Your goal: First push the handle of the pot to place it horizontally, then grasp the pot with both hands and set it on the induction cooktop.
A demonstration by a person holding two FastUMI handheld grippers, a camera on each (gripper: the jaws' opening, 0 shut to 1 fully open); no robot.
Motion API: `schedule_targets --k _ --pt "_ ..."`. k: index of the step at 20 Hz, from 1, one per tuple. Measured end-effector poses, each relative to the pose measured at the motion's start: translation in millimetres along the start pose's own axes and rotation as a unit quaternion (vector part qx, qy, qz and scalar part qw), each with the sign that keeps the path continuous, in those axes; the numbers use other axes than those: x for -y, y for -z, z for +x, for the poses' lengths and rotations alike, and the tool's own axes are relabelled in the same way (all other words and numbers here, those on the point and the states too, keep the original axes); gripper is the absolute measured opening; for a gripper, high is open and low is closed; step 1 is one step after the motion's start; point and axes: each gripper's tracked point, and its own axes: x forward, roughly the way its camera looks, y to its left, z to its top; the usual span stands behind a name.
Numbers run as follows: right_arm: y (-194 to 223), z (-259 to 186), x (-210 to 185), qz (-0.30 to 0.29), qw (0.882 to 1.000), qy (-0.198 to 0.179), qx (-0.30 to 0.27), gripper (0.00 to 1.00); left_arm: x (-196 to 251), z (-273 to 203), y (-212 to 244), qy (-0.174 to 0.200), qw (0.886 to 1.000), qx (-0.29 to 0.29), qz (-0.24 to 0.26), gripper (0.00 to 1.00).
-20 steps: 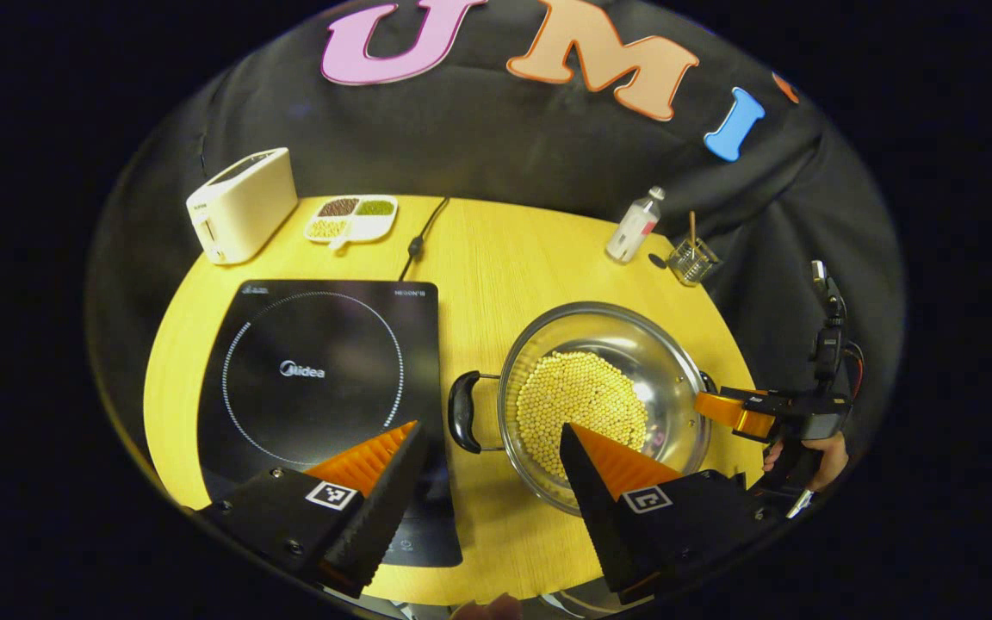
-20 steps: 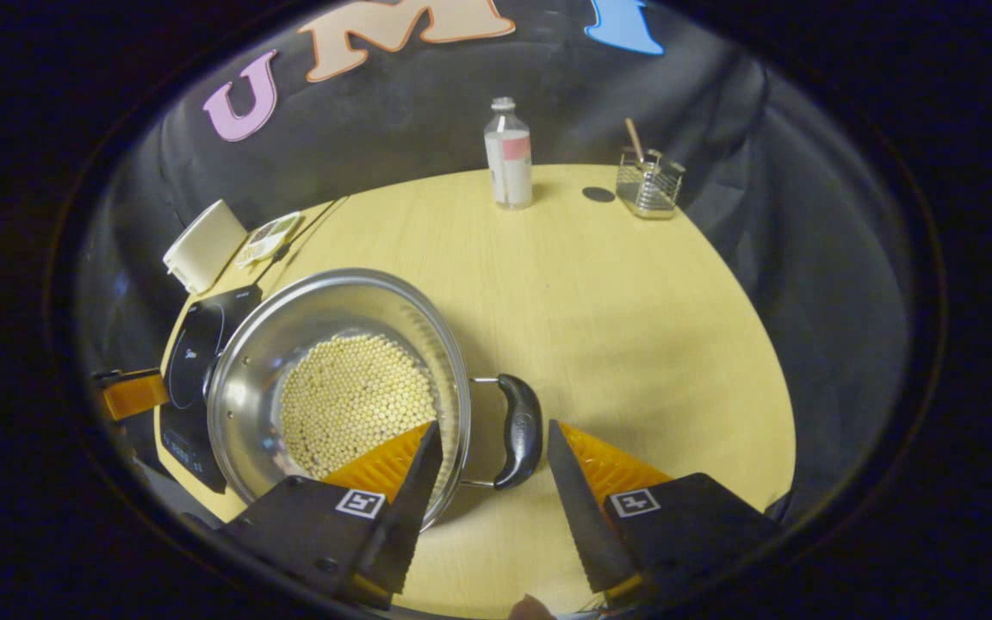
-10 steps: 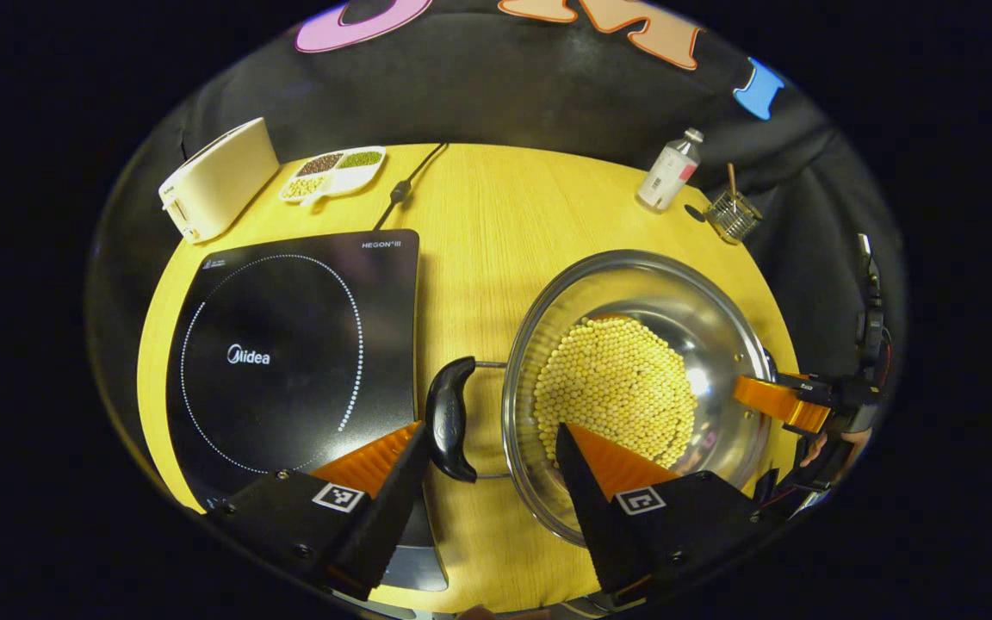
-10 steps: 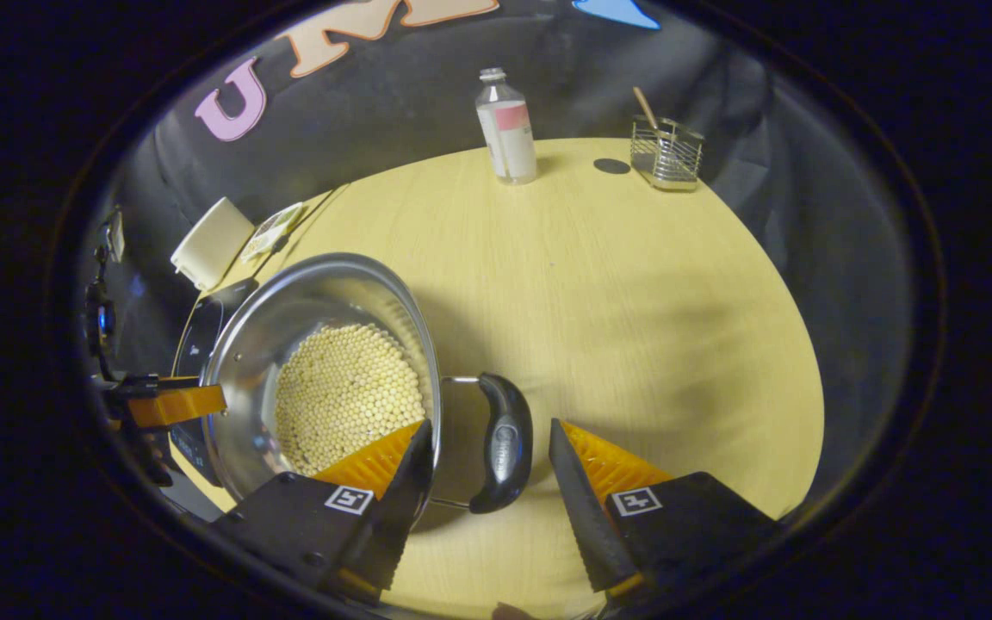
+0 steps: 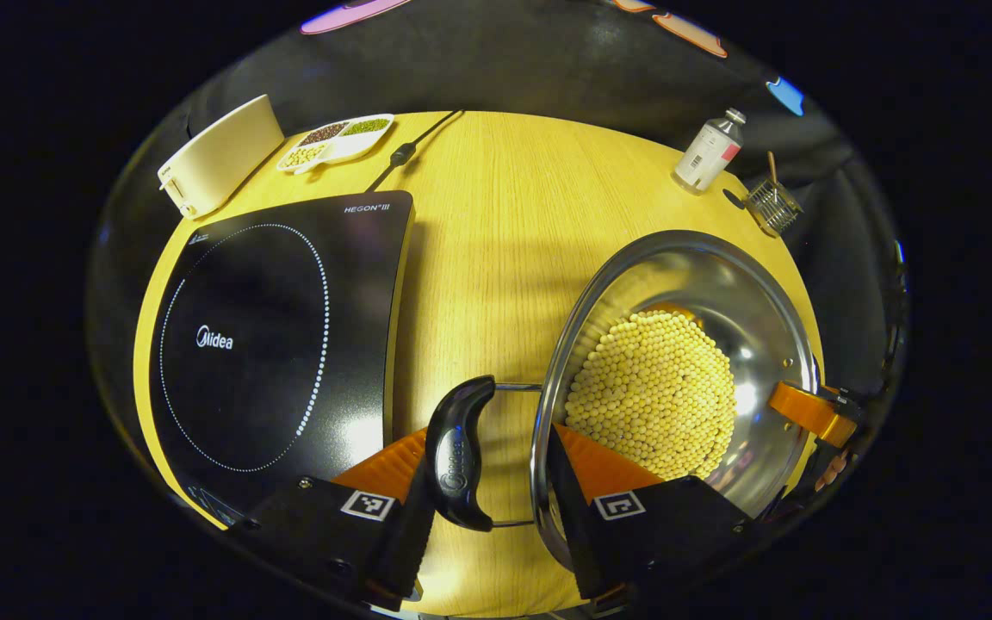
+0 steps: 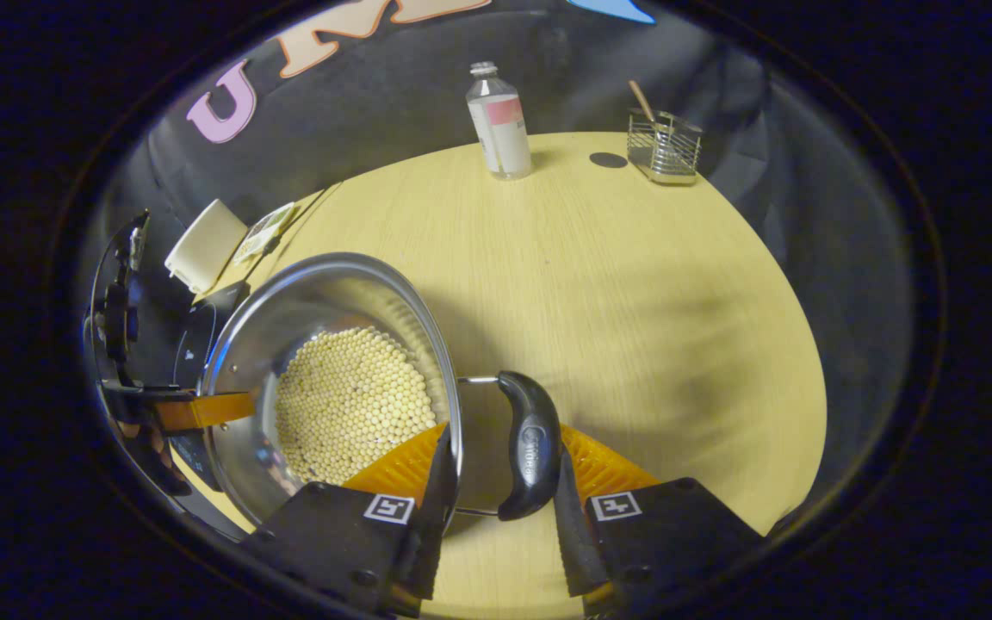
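A steel pot (image 5: 746, 284) holding yellow beans (image 5: 651, 392) stands on the wooden table right of the black induction cooktop (image 5: 263, 344). Its two black handles point sideways. My left gripper (image 5: 487, 448) straddles the left handle (image 5: 459, 452): one finger touches it, the other sits at the pot rim with a gap showing. My right gripper (image 6: 503, 439) straddles the right handle (image 6: 530, 448) in the same way, beside the pot (image 6: 306, 293). Both jaws are narrowed but open. Across the pot, each view shows the other gripper (image 5: 806, 413) (image 6: 195, 412).
A white appliance (image 5: 220, 155), a divided dish of beans (image 5: 337, 140) and the cooktop's cord (image 5: 401, 155) lie at the table's far left. A bottle (image 6: 498, 120) and a wire holder (image 6: 664, 142) stand at the far right edge.
Both grippers moved forward and down until each pot handle lies between its fingers, and both jaws have narrowed around the handles. The pot stays beside the cooktop.
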Motion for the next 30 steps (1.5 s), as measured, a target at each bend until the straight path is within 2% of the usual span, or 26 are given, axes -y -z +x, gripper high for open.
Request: schedule_targets --k 4,5,7,8,14,20,25,26,30 --pt "-2.3 -7.9 -2.2 0.023 1.0 -0.015 -0.006 0.36 4.0 -6.6 0.4 0.014 1.0 -0.005 -0.025 0.65" --pt "-4.6 -8.8 -4.0 0.025 0.999 -0.019 -0.005 0.42 3.6 -11.3 -2.9 0.015 1.0 0.001 -0.021 0.61" --pt "-5.3 -15.6 -9.9 0.035 0.999 -0.032 -0.007 0.42 -1.9 -23.1 -8.9 0.014 1.0 0.011 -0.015 0.56" --pt "-5.2 -20.7 -15.5 0.038 0.999 -0.039 -0.005 0.42 -5.4 -29.5 -12.7 0.012 1.0 0.013 -0.014 0.58" --pt "-16.8 -37.9 -61.2 0.046 0.996 -0.073 0.004 0.42 -33.3 -74.5 -24.2 -0.001 0.999 0.031 -0.018 0.56" --pt "-26.1 -47.9 -116.6 0.032 0.996 -0.083 0.007 0.41 -78.1 -95.4 -31.8 0.003 0.998 0.044 -0.037 0.56" --pt "-23.0 -41.1 -181.1 0.024 0.997 -0.071 0.009 0.41 -140.2 -99.4 -39.9 0.014 0.998 0.049 -0.038 0.54" --pt "-19.3 -41.1 -195.6 0.025 0.998 -0.066 0.008 0.41 -153.9 -98.5 -40.2 0.018 0.998 0.047 -0.037 0.58" --pt "-6.0 -36.6 -251.9 0.029 0.998 -0.047 0.008 0.42 -209.6 -96.2 -49.2 0.035 0.998 0.05 -0.019 0.57"
